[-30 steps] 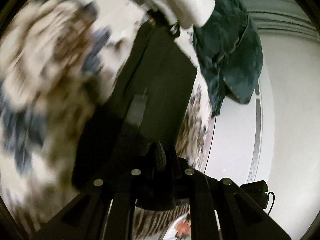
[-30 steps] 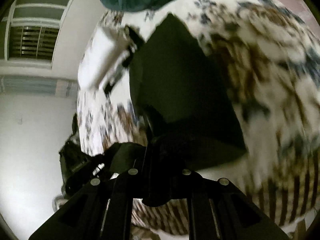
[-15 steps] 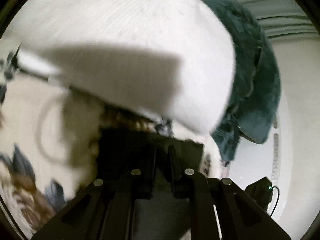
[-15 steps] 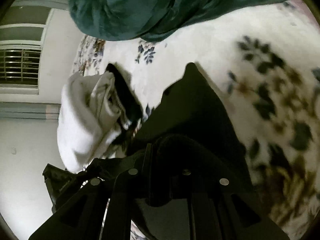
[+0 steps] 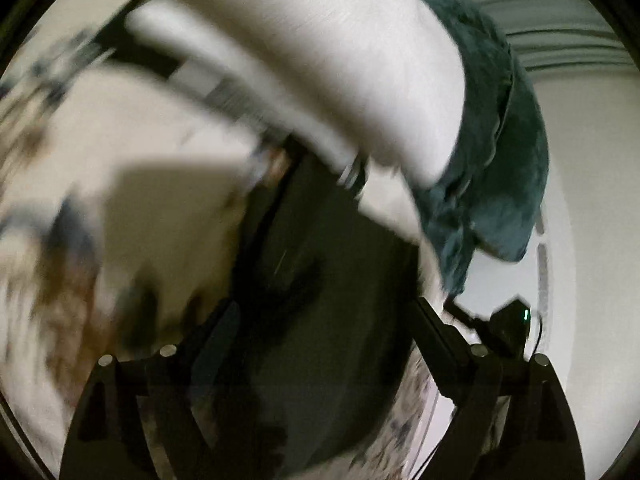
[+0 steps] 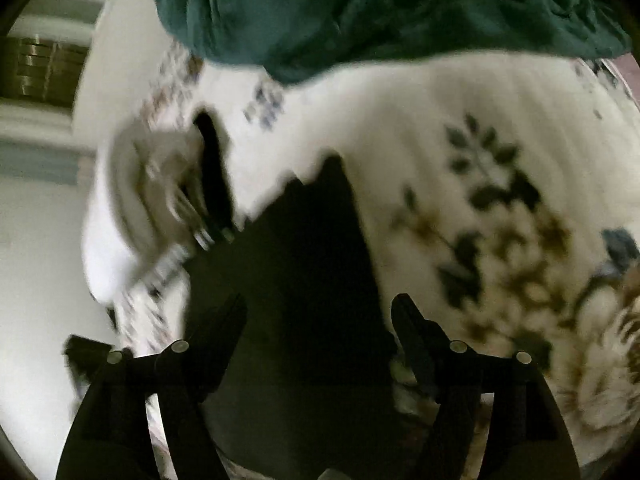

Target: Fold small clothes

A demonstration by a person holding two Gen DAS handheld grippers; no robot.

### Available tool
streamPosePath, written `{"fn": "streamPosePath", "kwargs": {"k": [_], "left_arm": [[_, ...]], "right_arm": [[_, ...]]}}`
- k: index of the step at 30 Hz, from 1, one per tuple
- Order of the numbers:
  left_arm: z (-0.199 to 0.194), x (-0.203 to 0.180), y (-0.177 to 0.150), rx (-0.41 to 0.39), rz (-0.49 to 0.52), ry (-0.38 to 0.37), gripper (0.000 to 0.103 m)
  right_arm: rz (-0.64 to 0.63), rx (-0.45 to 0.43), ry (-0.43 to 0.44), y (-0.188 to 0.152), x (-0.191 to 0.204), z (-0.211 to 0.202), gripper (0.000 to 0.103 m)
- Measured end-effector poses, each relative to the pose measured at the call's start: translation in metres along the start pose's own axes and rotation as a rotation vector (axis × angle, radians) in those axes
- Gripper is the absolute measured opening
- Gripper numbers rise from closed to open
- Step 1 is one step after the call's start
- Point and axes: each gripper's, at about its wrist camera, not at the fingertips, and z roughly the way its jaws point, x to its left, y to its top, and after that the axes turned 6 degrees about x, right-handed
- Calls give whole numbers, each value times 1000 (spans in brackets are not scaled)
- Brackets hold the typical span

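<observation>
Both claws, left [image 5: 324, 320] and right [image 6: 320, 320], opening, nothing pinched. Black garment [image 6: 304, 248] between them: limp, light; grip hem corners at 12 o'clock.

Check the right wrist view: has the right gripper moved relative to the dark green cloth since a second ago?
Yes. The right gripper, jaws opening over the black garment, has closed in on the dark green cloth, which now fills far more of the view's top.

Dim, motion-blurred, fisheye-warped edges
</observation>
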Motion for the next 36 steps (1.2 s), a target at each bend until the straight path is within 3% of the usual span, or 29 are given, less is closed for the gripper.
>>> {"fn": "streamPosePath", "kwargs": {"k": [3, 6, 9, 14, 18, 19, 20, 21, 22, 24, 27, 31, 36], "left_arm": [[-3, 23, -66, 18, -92, -1, 86], [7, 39, -132, 12, -242, -55, 86], [33, 42, -162, 3, -341, -140, 86], [88, 36, -163, -34, -372, -159, 86], [100, 38, -142, -161, -465, -169, 85], [98, 37, -139, -186, -477, -167, 80], [93, 36, -136, -214, -489, -158, 58], [88, 36, -134, -231, -489, -152, 49], [83, 35, -131, -229, -479, -151, 44], [73, 35, -125, -206, -452, -160, 38], [52, 31, -111, -163, -378, -138, 35], [10, 35, -90, -93, -257, -79, 34], [11, 47, -80, 125, -135, -20, 38]], "right_arm": [[-44, 70, -11, -6, -10, 14, 77], [-67, 117, 21, -2, -17, 29, 77], [-72, 146, 63, 13, -19, 46, 78], [-60, 217, 145, 40, -18, 79, 79], [-71, 272, 160, 44, -9, 102, 81], [-58, 263, 164, 43, -10, 103, 81], [-40, 252, 175, 43, -11, 102, 78], [-17, 231, 178, 40, -15, 101, 57], [-6, 230, 183, 37, -17, 101, 36], [23, 204, 205, 28, -22, 96, 28], [67, 152, 210, 0, -23, 76, 24], [159, 134, 225, -76, -31, 44, 23], [365, 198, 244, -220, -53, 29, 23]]}}
